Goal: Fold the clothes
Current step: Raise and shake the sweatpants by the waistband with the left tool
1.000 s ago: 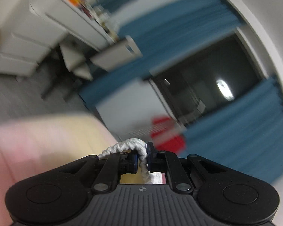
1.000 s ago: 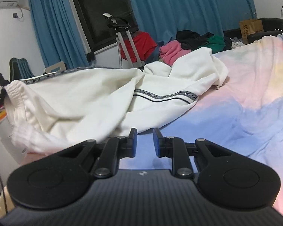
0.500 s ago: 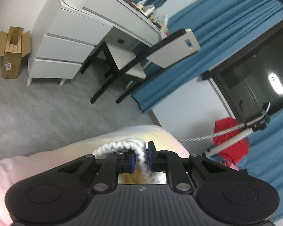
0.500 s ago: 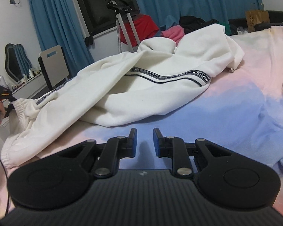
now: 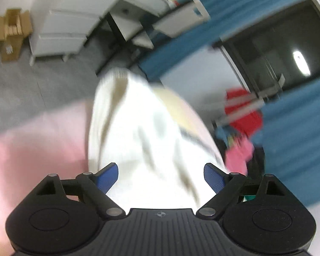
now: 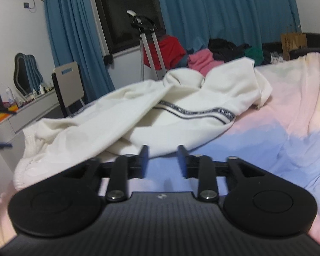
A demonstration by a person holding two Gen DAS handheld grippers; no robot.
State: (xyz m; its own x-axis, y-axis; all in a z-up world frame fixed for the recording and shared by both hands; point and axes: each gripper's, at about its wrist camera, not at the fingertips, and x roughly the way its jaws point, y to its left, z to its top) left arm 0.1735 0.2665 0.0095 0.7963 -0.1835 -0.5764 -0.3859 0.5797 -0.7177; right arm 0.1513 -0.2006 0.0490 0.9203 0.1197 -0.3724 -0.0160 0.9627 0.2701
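Left claw point(image 5: 161, 176) has just sprung wide above the white garment point(image 5: 143, 140), seemingly clear of it; right claw point(image 6: 163, 160), just opened partway, holds nothing over the bed point(image 6: 288, 132).

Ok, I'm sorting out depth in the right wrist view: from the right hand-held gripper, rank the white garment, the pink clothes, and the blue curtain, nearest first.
1. white garment: just ahead of the right hand-held gripper, spread across the bed.
2. pink clothes: behind the garment, in the pile past the bed.
3. blue curtain: farthest, along the back wall.
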